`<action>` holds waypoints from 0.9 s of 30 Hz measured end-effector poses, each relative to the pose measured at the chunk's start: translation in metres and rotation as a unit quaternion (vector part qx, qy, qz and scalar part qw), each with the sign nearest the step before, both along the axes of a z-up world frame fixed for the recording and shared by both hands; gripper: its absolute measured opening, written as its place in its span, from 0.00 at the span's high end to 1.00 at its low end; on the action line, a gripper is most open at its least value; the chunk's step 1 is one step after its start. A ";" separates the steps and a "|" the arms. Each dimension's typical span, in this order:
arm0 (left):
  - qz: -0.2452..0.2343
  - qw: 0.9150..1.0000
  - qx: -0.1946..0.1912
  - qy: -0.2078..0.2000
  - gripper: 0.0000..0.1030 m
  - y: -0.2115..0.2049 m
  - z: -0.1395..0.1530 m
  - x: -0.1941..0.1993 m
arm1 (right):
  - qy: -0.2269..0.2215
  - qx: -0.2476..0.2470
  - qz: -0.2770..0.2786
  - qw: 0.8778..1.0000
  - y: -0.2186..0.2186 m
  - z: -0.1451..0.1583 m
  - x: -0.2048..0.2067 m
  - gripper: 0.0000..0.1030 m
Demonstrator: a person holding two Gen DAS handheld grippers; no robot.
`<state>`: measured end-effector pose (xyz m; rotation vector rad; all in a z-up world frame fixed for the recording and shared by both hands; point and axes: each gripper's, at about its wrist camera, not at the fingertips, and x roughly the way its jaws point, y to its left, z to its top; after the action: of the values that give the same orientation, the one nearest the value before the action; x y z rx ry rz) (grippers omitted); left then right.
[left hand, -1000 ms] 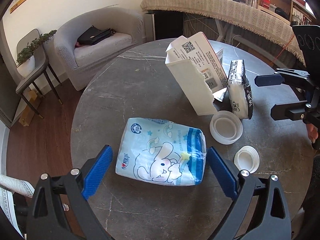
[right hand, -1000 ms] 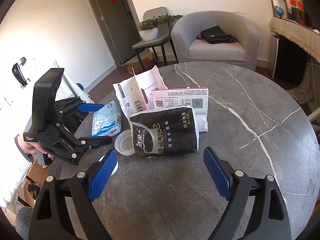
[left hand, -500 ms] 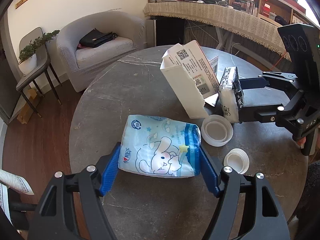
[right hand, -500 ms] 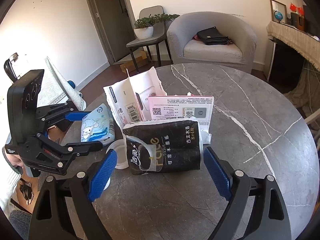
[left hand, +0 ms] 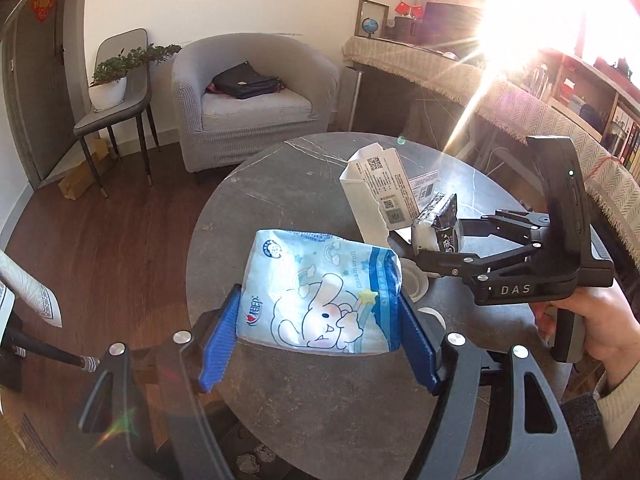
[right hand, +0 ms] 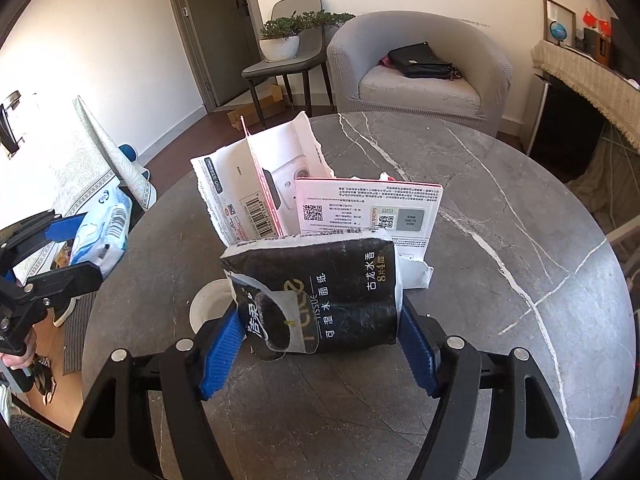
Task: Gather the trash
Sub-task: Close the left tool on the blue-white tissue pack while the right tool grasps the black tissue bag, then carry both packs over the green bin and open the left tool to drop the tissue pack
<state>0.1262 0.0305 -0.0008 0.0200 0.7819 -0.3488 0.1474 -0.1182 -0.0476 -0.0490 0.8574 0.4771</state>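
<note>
Facing round grey marble table [right hand: 500,208]

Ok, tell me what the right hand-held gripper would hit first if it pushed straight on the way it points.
The right hand-held gripper, already clamped on the black tissue pack, would probably drive that pack into the pink-edged card and torn white box right behind it; depth is unclear.

Torn box [right hand: 260,196] behind tissue pack [right hand: 320,296] on table [right hand: 500,280]

Sharp fisheye frames with curved dark edges; strong sun glare floods upper right.
</note>
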 end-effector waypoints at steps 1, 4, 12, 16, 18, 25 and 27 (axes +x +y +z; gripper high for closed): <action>0.005 1.000 -0.003 0.000 0.27 0.000 0.001 -0.004 | -0.001 0.001 0.000 1.000 -0.001 0.001 -0.001 0.31; 0.025 1.000 -0.014 0.003 0.27 0.001 0.004 -0.014 | -0.006 0.005 -0.001 1.000 -0.003 0.008 -0.006 0.31; 0.085 0.996 -0.036 0.001 0.27 0.010 0.006 -0.044 | -0.027 0.034 0.006 0.999 -0.008 0.031 -0.029 0.31; 0.114 0.992 -0.059 0.002 0.27 0.024 0.005 -0.059 | -0.042 0.053 0.031 0.997 0.007 0.045 -0.043 0.31; 0.134 0.989 -0.068 0.001 0.27 0.033 0.003 -0.069 | -0.045 0.054 0.046 0.996 0.018 0.047 -0.049 0.31; 0.181 0.979 -0.089 0.003 0.27 0.071 -0.007 -0.094 | -0.054 0.050 0.088 0.993 0.055 0.051 -0.067 0.31; 0.195 0.977 -0.087 0.005 0.27 0.083 -0.010 -0.098 | -0.057 0.044 0.102 0.992 0.066 0.049 -0.073 0.31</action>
<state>0.0282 0.1133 -0.0111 -0.2969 0.7441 -0.0424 0.0748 -0.0518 0.0014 -0.0828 0.7225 0.6974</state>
